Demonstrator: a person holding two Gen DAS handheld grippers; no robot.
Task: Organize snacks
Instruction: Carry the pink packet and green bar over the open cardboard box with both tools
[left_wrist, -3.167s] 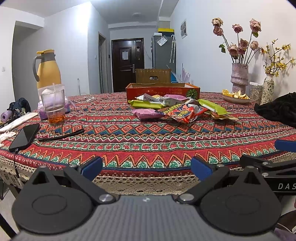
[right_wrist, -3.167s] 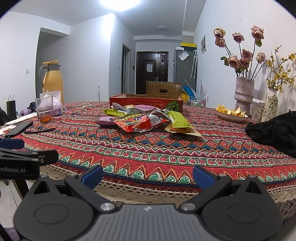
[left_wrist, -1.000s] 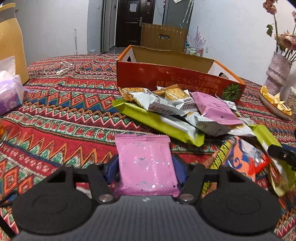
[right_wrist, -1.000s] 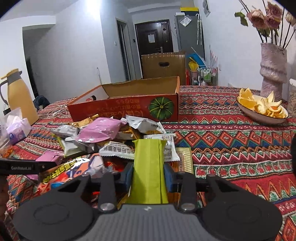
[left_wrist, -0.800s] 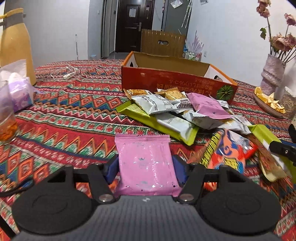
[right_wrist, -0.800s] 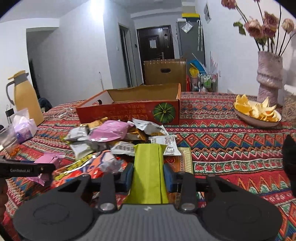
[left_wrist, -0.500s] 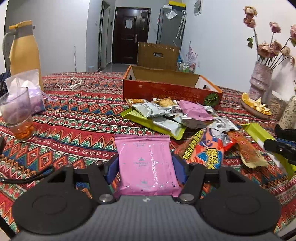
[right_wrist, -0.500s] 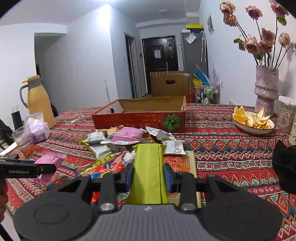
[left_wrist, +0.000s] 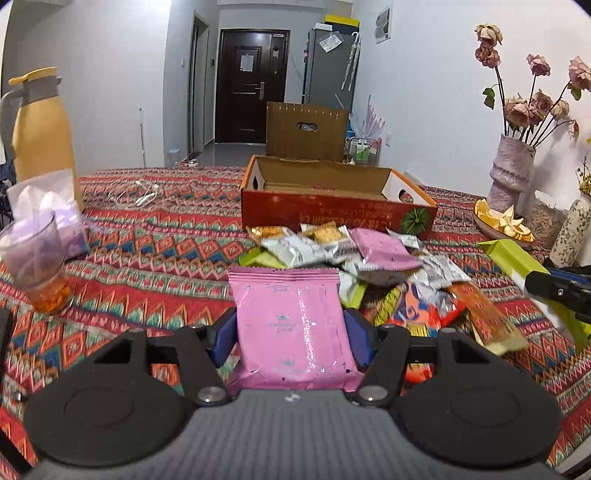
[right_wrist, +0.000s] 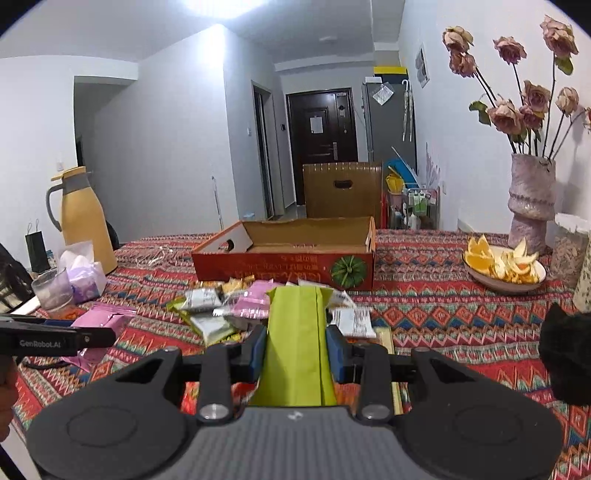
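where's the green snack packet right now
The green snack packet is clamped in the right gripper, held above the snack pile in front of the red cardboard box.

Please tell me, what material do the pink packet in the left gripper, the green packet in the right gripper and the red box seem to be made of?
Pink packet: probably plastic film, glossy; it shows shiny highlights and a crimped top seal.
Green packet: likely film or coated paper, matte; a folded seam runs down its middle.
Red box: cardboard; printed red outside, plain brown inside, with cut handle holes.
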